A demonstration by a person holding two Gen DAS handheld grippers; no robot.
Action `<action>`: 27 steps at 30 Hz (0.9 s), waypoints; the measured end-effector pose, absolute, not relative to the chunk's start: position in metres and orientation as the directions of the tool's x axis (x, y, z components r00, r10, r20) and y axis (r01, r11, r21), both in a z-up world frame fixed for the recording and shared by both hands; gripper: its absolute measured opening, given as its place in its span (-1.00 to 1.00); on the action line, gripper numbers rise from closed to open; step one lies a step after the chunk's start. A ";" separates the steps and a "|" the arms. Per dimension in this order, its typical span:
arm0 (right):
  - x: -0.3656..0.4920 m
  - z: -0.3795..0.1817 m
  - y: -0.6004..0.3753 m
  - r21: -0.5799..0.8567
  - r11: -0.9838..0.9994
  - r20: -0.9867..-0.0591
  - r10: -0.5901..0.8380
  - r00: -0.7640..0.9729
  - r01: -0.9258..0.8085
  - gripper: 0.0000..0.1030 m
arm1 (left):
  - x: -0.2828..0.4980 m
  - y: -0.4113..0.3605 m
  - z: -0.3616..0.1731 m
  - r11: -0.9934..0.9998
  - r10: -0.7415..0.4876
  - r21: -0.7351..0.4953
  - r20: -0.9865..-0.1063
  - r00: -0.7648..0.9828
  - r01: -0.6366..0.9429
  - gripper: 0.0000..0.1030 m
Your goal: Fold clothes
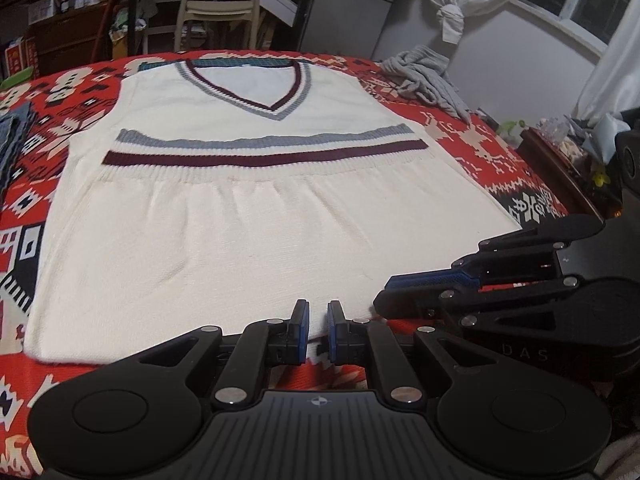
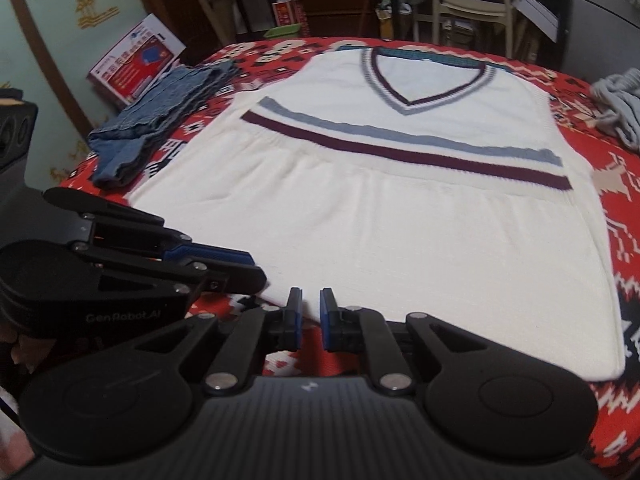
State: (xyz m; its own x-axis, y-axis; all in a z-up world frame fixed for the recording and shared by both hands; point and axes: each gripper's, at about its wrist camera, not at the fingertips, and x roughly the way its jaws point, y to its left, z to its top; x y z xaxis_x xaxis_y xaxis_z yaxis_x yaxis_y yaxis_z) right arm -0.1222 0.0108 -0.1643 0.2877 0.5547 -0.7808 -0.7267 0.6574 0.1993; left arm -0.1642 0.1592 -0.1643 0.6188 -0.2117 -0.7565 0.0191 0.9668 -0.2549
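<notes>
- The white vest [image 1: 256,216] lies flat and spread on the tabletop [image 1: 472,136], front up, V-neck at the far end and hem toward me; no part of it is folded over in either view.
- It lies straight ahead of both grippers, its long axis running away from me from hem to neck.
- My left gripper [image 1: 318,322] sits at the near hem, a little right of the hem's middle, jaws a narrow gap apart with nothing clamped between them.
- My right gripper [image 2: 310,312] sits at the same hem, toward its left part in that view, jaws likewise slightly parted and holding nothing.
- The two grippers are close beside each other; each shows in the other's camera, and neither is clearly nearer the hem.
- The vest is a cream knit with a grey and a maroon stripe across the chest, the same colours edging the neck, and a gathered ribbed band below the stripes; it looks soft and smooth, with light puckers there.
- A folded blue garment [image 2: 160,112] lies near the vest's left edge, and a crumpled grey garment [image 1: 428,76] near the far right corner.
- The tabletop wears a red patterned cloth; chairs and shelves stand beyond.
- Flat like this, the vest fits either being laid out for folding or being smoothed after spreading; I cannot tell which.
</notes>
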 end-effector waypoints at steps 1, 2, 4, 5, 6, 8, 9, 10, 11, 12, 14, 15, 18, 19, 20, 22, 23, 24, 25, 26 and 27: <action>-0.122 -0.165 0.011 0.201 0.656 -0.781 0.556 0.285 -0.727 -0.81 | -0.165 0.163 -0.164 0.965 -0.208 -0.261 -0.756 0.620 0.005 -0.82; -0.121 -0.165 0.012 0.203 0.655 -0.781 0.557 0.283 -0.728 -0.81 | -0.166 0.168 -0.164 0.964 -0.202 -0.266 -0.756 0.623 -0.010 -0.82; -0.120 -0.166 0.013 0.208 0.652 -0.781 0.559 0.277 -0.729 -0.80 | -0.169 0.177 -0.164 0.960 -0.187 -0.275 -0.755 0.628 -0.044 -0.82; -0.119 -0.166 0.014 0.210 0.651 -0.781 0.560 0.275 -0.730 -0.80 | -0.170 0.182 -0.164 0.957 -0.181 -0.283 -0.754 0.631 -0.064 -0.82; -0.119 -0.167 0.015 0.212 0.649 -0.782 0.561 0.272 -0.731 -0.80 | -0.172 0.187 -0.164 0.952 -0.177 -0.293 -0.754 0.633 -0.083 -0.82; -0.117 -0.168 0.016 0.216 0.646 -0.782 0.564 0.267 -0.732 -0.80 | -0.175 0.197 -0.164 0.944 -0.162 -0.306 -0.754 0.636 -0.123 -0.82; -0.116 -0.168 0.015 0.221 0.648 -0.781 0.565 0.266 -0.729 -0.80 | -0.176 0.202 -0.163 0.940 -0.152 -0.309 -0.756 0.637 -0.142 -0.82; -0.116 -0.168 0.014 0.225 0.650 -0.781 0.566 0.265 -0.726 -0.80 | -0.178 0.207 -0.163 0.938 -0.138 -0.307 -0.758 0.638 -0.161 -0.82; -0.116 -0.169 0.013 0.225 0.651 -0.780 0.566 0.266 -0.725 -0.80 | -0.180 0.212 -0.162 0.936 -0.123 -0.302 -0.761 0.637 -0.180 -0.82; -0.116 -0.169 0.013 0.225 0.652 -0.780 0.565 0.267 -0.724 -0.80 | -0.182 0.217 -0.162 0.933 -0.111 -0.300 -0.762 0.638 -0.196 -0.82; -0.117 -0.169 0.014 0.223 0.652 -0.780 0.565 0.269 -0.725 -0.80 | -0.186 0.226 -0.161 0.930 -0.084 -0.289 -0.769 0.634 -0.228 -0.82; -0.117 -0.169 0.013 0.222 0.652 -0.780 0.565 0.270 -0.725 -0.80 | -0.187 0.230 -0.160 0.929 -0.068 -0.279 -0.774 0.630 -0.242 -0.82; -0.117 -0.168 0.012 0.221 0.652 -0.779 0.565 0.271 -0.726 -0.80 | -0.191 0.241 -0.160 0.927 -0.012 -0.240 -0.788 0.615 -0.289 -0.82; -0.117 -0.168 0.012 0.221 0.652 -0.779 0.565 0.271 -0.725 -0.80 | -0.192 0.244 -0.160 0.925 0.001 -0.231 -0.791 0.612 -0.300 -0.82; -0.117 -0.168 0.012 0.220 0.653 -0.779 0.565 0.272 -0.725 -0.80 | -0.193 0.248 -0.161 0.924 0.011 -0.225 -0.793 0.610 -0.310 -0.82; -0.118 -0.169 0.012 0.219 0.653 -0.779 0.564 0.273 -0.725 -0.80 | -0.196 0.253 -0.160 0.920 0.031 -0.214 -0.795 0.606 -0.328 -0.82; -0.118 -0.168 0.012 0.218 0.654 -0.779 0.564 0.274 -0.725 -0.80 | -0.197 0.256 -0.160 0.918 0.041 -0.208 -0.796 0.604 -0.336 -0.82; -0.118 -0.168 0.012 0.217 0.654 -0.780 0.563 0.274 -0.725 -0.80 | -0.198 0.258 -0.159 0.918 0.056 -0.195 -0.798 0.601 -0.345 -0.82; -0.118 -0.168 0.012 0.216 0.654 -0.780 0.562 0.275 -0.725 -0.80 | -0.198 0.260 -0.159 0.918 0.073 -0.180 -0.800 0.596 -0.354 -0.82; -0.118 -0.168 0.012 0.215 0.654 -0.780 0.562 0.275 -0.725 -0.80 | -0.199 0.262 -0.159 0.917 0.090 -0.165 -0.801 0.592 -0.362 -0.82; -0.118 -0.168 0.012 0.214 0.654 -0.781 0.561 0.276 -0.725 -0.80 | -0.200 0.264 -0.159 0.915 0.099 -0.158 -0.803 0.588 -0.370 -0.82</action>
